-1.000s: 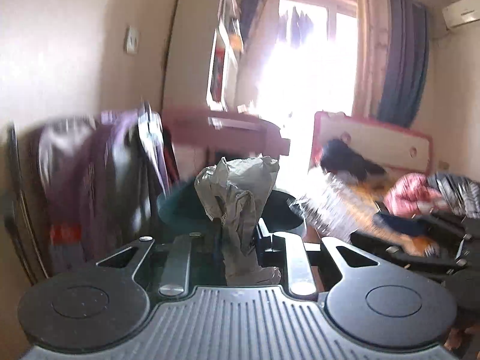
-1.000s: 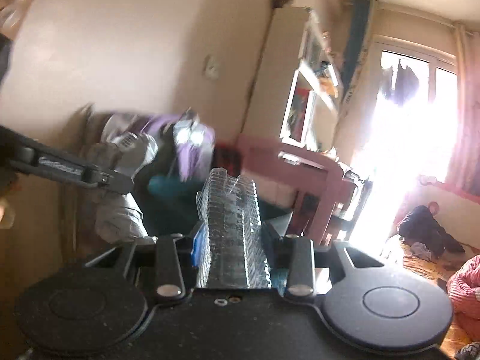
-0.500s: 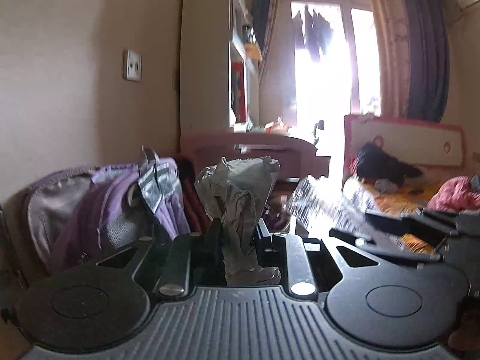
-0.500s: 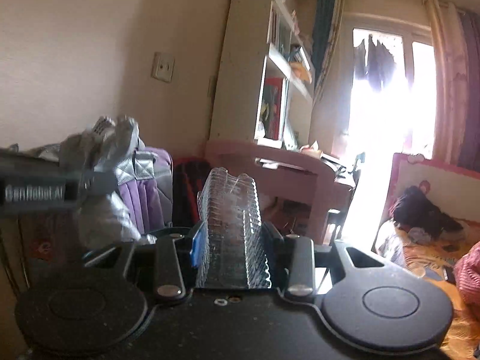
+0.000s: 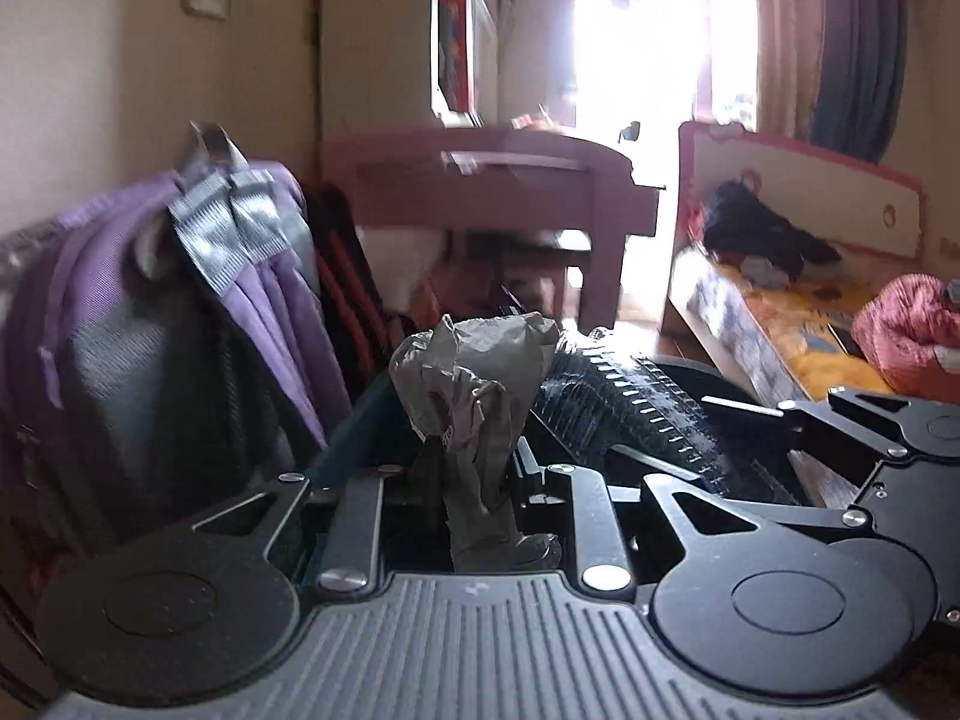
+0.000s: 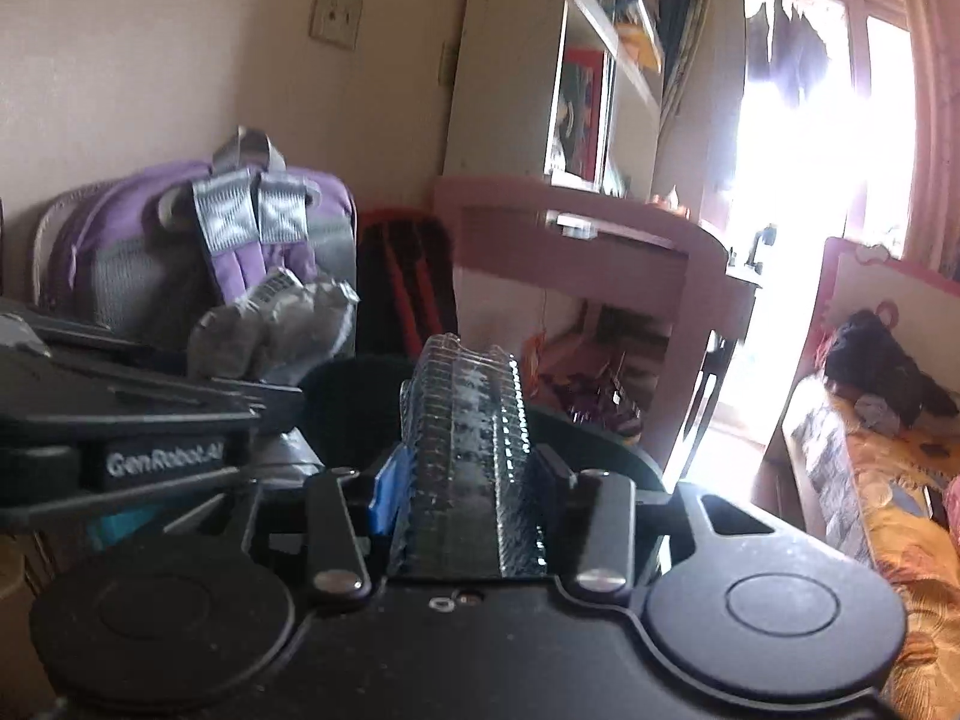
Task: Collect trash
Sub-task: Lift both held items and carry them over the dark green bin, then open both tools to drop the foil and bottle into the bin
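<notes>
We see a crumpled grey wrapper (image 5: 474, 384) pinched upright in the narrow jaws of the left gripper (image 5: 468, 480); its lower end is hidden where it runs down between the fingers. Just right of the wrapper in the left wrist view lies a ribbed clear plastic container (image 5: 624, 402), which the right wrist view shows end-on between the fingers of the right gripper (image 6: 468, 468). Those jaws have just been opening with the container between them: a blue pad (image 6: 390, 486) lies against its left side, while on its right side we cannot tell whether the finger still touches. Both pieces of trash hang over the dark rim of a bin (image 6: 354, 384), whose inside is black and unreadable and whose body is mostly covered by the grippers. Left of the wrapper leans a purple backpack (image 5: 180, 300) with grey straps, blurred in the left wrist view, and between it and the wrapper stands a black bag with red stripes (image 5: 348, 288), partly hidden. Beyond the wrapper stands a pink desk (image 5: 492, 180), the clutter beneath it too dim to name. To the right of the wrapper is a bed (image 5: 810, 324) with heaped clothes, cut off at the frame edge. The window (image 5: 642, 30) above is washed out by glare.
</notes>
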The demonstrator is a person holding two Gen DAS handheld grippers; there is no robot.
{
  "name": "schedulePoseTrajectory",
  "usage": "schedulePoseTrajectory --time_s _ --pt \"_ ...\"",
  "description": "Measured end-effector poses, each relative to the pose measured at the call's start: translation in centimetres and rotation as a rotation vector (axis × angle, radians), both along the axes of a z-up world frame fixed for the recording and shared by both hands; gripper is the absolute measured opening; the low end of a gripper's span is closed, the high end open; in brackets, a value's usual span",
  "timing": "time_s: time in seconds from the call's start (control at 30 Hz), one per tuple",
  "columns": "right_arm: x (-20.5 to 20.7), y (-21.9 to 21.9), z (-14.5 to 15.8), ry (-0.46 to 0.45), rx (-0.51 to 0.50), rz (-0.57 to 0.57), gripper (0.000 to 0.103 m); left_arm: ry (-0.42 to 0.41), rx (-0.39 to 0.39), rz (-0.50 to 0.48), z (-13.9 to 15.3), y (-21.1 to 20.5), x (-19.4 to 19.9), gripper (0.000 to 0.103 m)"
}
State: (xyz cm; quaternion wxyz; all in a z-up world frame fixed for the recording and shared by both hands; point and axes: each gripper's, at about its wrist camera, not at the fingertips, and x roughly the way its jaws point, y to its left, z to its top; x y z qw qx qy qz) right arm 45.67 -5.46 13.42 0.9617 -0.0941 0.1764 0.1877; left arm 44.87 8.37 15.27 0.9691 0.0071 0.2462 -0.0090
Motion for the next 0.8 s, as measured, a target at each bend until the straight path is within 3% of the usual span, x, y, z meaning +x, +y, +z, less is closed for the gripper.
schedulePoseTrajectory --time_s 0.2,0.3,0.43,0.8 --pt "-0.4 -0.1 -0.5 -0.027 -0.062 -0.019 0.062 0.015 -0.029 -0.004 -0.5 -0.1 0.5 0.024" --pt "-0.9 -0.2 0.0 -0.045 -0.075 -0.016 0.063 0.003 -0.017 -0.004 -0.2 -0.3 0.0 0.03" --pt "-1.9 -0.7 0.6 -0.057 -0.08 -0.032 0.064 -0.01 0.001 0.017 0.4 -0.5 -0.7 0.06" --pt "-7.3 -4.0 2.9 -0.075 -0.024 -0.019 0.069 -0.052 0.017 -0.001 2.6 -1.4 -6.3 0.062"
